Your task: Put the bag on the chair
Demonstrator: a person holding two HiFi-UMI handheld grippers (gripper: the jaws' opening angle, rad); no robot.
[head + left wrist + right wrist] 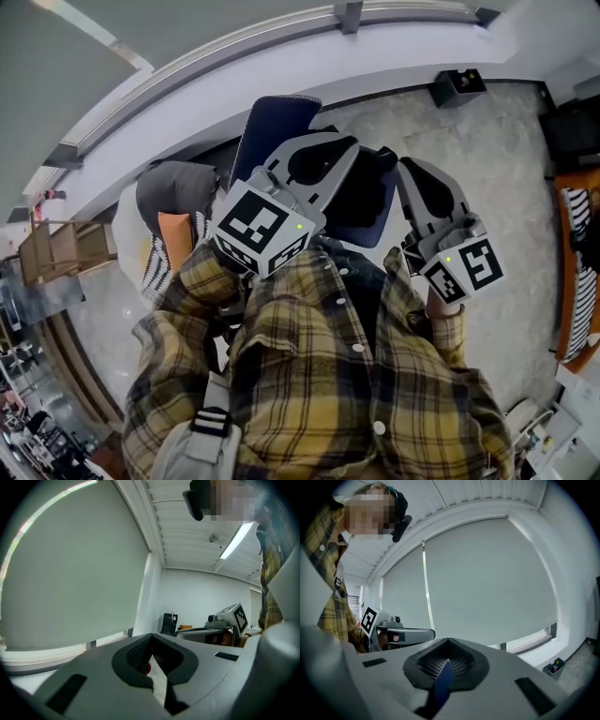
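Observation:
In the head view a navy blue chair [277,127] stands on the floor right in front of the person; part of its seat shows between the two grippers. A grey bag [192,448] with a banded strap hangs against the person's yellow plaid shirt at the bottom edge. My left gripper [375,157] is raised over the chair, its jaws shut with nothing between them [151,638]. My right gripper [411,169] is held up beside it, also shut and empty [449,642]. Each gripper shows in the other's view: the right gripper [226,620] and the left gripper [396,633].
A dark grey rounded seat back [178,187] with orange and striped cushions [173,239] stands left of the chair. A black box [459,86] sits by the white wall. Striped fabric on an orange frame [579,272] lies at the right edge. A wooden rack [56,251] is at the far left.

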